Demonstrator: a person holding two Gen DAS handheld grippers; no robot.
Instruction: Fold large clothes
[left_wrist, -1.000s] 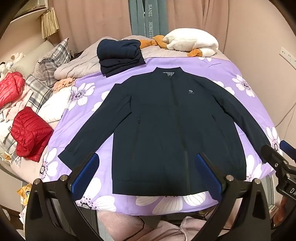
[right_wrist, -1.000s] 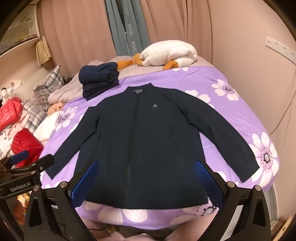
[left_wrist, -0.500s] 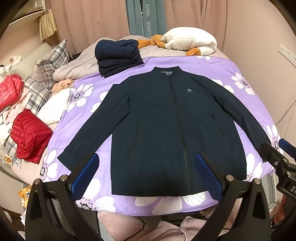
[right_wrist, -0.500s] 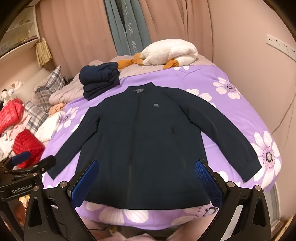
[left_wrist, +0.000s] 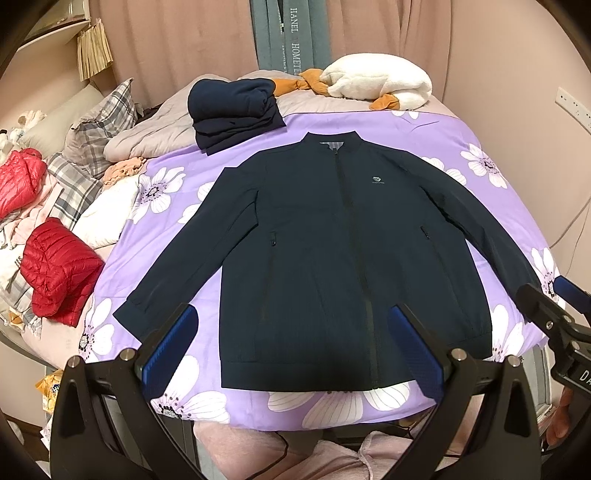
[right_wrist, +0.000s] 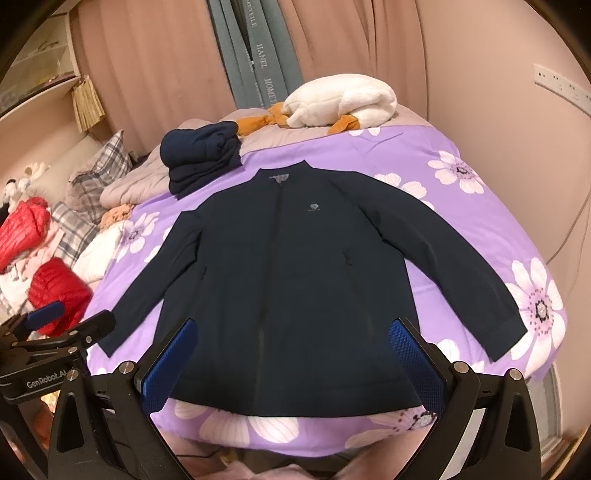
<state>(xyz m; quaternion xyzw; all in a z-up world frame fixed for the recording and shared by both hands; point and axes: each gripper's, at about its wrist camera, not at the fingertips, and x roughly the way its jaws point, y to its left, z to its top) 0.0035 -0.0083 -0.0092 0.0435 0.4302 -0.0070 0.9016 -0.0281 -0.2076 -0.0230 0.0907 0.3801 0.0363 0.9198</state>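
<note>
Navy jacket (left_wrist: 332, 258) lies flat on the bedspread (left_wrist: 461, 147), beyond both grippers; left gripper (left_wrist: 291, 347) and right gripper (right_wrist: 291, 350) fingers spread apart, empty.

Purple sheet (left_wrist: 443, 136) lies bare around the jacket (left_wrist: 332, 258); folded navy pile (left_wrist: 232, 110) crowds its collar's left.

Navy jacket (right_wrist: 291, 280) laid flat on the purple flowered bed (right_wrist: 461, 206)

Sleeves spread, zipped up I think; right claw (right_wrist: 291, 365) hangs wide open above the hem, holding nothing.
</note>
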